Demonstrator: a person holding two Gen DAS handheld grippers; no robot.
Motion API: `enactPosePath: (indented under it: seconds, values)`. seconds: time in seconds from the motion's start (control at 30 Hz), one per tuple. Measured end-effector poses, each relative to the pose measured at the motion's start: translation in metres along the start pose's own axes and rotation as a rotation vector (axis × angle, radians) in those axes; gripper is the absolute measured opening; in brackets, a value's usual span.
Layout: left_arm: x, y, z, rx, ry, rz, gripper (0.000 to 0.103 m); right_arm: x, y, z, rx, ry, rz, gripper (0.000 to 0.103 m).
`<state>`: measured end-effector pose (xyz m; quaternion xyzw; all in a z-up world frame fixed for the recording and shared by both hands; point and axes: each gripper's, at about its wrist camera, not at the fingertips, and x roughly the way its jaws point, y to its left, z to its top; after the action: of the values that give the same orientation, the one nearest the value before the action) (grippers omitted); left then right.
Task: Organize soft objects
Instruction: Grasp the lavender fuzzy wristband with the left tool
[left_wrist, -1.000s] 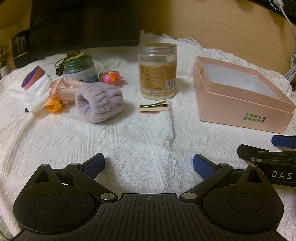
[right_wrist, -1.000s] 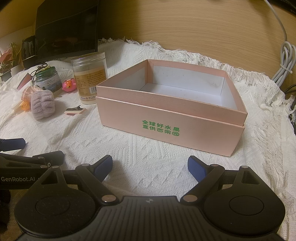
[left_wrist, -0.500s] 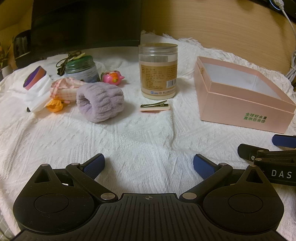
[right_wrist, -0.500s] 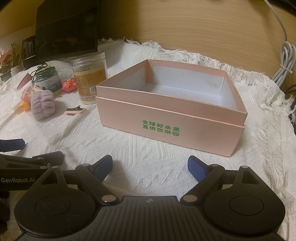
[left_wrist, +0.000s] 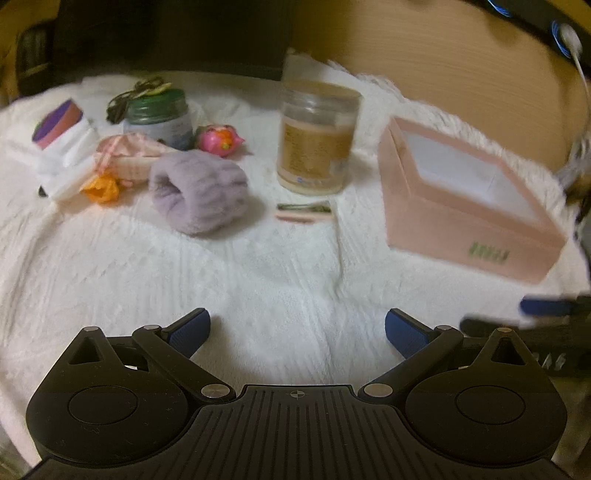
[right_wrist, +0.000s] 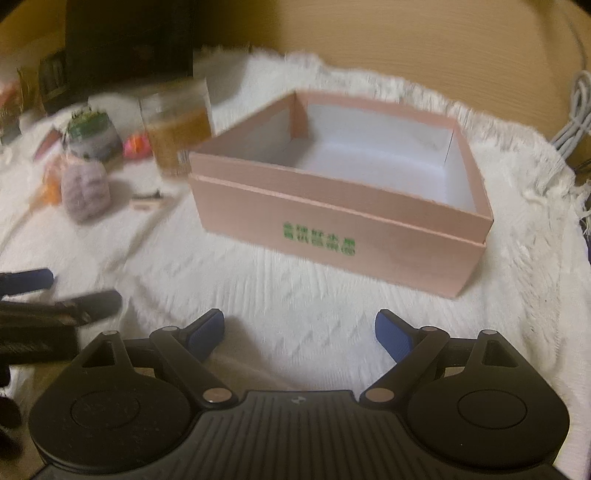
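Observation:
A fluffy lilac wristband (left_wrist: 199, 192) lies on the white cloth, left of centre in the left wrist view; it also shows in the right wrist view (right_wrist: 85, 192). Behind it lie a pink fabric piece (left_wrist: 125, 155) and an orange soft item (left_wrist: 101, 188). An open, empty pink box (left_wrist: 461, 218) stands at the right; it fills the right wrist view (right_wrist: 332, 229). My left gripper (left_wrist: 297, 328) is open and empty, well short of the wristband. My right gripper (right_wrist: 299, 330) is open and empty in front of the box.
A clear jar (left_wrist: 317, 140), a green-lidded jar (left_wrist: 160, 118), a pink toy (left_wrist: 218, 138), a hair clip (left_wrist: 304, 212) and a white packet with a purple item (left_wrist: 62, 147) stand on the cloth. A dark monitor is behind. White cables (right_wrist: 572, 125) hang at the right.
Both grippers are moving, and the views are now blurred. The left view has shifted slightly forward and left; the box sits closer in the right view. Both stay open.

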<state>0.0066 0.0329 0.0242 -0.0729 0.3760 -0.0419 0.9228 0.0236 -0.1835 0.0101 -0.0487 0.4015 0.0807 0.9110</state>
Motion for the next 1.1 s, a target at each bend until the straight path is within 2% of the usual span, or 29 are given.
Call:
enactPosePath:
  seconds: [0.1, 0.2, 0.27, 0.33, 0.4, 0.5, 0.53, 0.57, 0.6, 0.63, 0.73, 0.87, 1.0, 1.1]
  values:
    - [-0.009, 0.024, 0.033, -0.076, -0.052, 0.033, 0.103, 0.003, 0.0, 0.008, -0.017, 0.062, 0.015, 0.092]
    - [0.003, 0.053, 0.069, -0.192, -0.032, -0.039, 0.103, 0.003, 0.001, 0.007, -0.019, 0.076, 0.011, 0.092]
    - [0.02, 0.064, 0.085, -0.227, -0.011, -0.07, 0.103, 0.002, 0.004, 0.005, -0.017, 0.06, 0.002, 0.092]
    - [0.037, 0.066, 0.094, -0.232, 0.02, -0.081, 0.103, 0.0, 0.007, 0.005, -0.04, 0.052, -0.012, 0.091]
    - [0.057, 0.064, 0.102, -0.205, 0.049, -0.088, 0.103, -0.007, 0.013, 0.006, -0.09, 0.047, -0.026, 0.079]
    - [0.079, 0.061, 0.105, -0.152, 0.088, -0.079, 0.102, -0.023, 0.029, 0.007, -0.137, -0.012, -0.051, 0.078]
    - [0.08, 0.062, 0.104, -0.138, 0.083, -0.081, 0.093, -0.028, 0.036, 0.008, -0.156, -0.031, -0.034, 0.078]
    - [0.078, 0.064, 0.103, -0.12, 0.064, -0.08, 0.045, -0.033, 0.045, 0.009, -0.18, -0.057, -0.015, 0.078]
    - [0.075, 0.067, 0.103, -0.107, 0.053, -0.071, 0.013, -0.037, 0.053, 0.01, -0.196, -0.088, -0.008, 0.078]
    - [0.071, 0.072, 0.103, -0.103, 0.054, -0.081, 0.024, -0.04, 0.062, 0.013, -0.206, -0.124, -0.006, 0.078]
    - [0.051, 0.087, 0.1, -0.096, 0.035, -0.133, 0.021, -0.033, 0.093, 0.027, -0.187, -0.178, 0.03, 0.074]
    - [0.017, 0.113, 0.098, -0.064, 0.004, -0.168, 0.021, 0.006, 0.139, 0.052, -0.126, -0.144, 0.062, 0.055]
    - [-0.005, 0.138, 0.096, -0.07, 0.003, -0.211, 0.021, 0.046, 0.17, 0.067, -0.055, -0.12, 0.02, 0.055]
    - [-0.012, 0.153, 0.091, -0.09, 0.021, -0.234, 0.021, 0.064, 0.185, 0.071, -0.101, -0.102, -0.031, 0.055]
